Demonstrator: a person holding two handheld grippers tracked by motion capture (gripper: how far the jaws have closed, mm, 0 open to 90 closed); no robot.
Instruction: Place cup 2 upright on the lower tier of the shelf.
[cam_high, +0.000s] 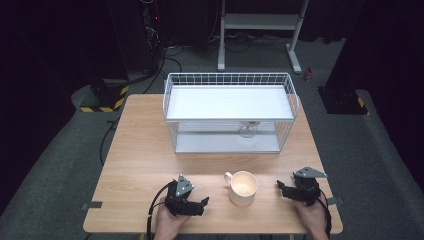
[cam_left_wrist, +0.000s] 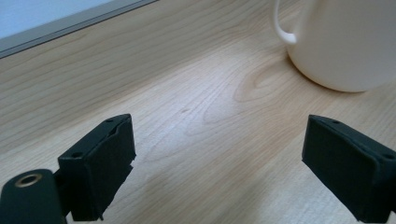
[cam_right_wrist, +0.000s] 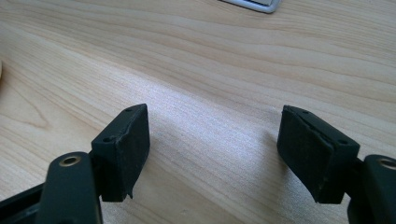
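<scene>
Wood grain of the table (cam_high: 140, 165) runs under both grippers, and the cream mug (cam_high: 243, 187) stands near the front edge between them, upright, its handle turned toward the left gripper (cam_high: 200, 204). From the high view the left gripper lies just beside the mug, pointing at it without touching; the right gripper (cam_high: 281, 187) sits on the mug's other side, a little farther off, also aimed inward. That view alone takes in the white wire basket (cam_high: 230, 112) at the back of the table, with a solid shelf across its top and a small glass (cam_high: 247, 130) under it, well apart from the mug.

The left gripper view brings what the high view cannot: the mug's handle and lower wall (cam_left_wrist: 336, 42) up close at the upper right, ahead of the jaws and not between them, plus the basket's pale base edge at the upper left. Its jaws stand wide with only bare wood between the pads. The right gripper view gives bare wood too, its jaws wide and holding nothing, a corner of the basket's base at the top and a sliver of the mug at the far left edge.

Open tabletop lies between mug and basket and to the left of the mug. Both hands sit close to the front edge.
</scene>
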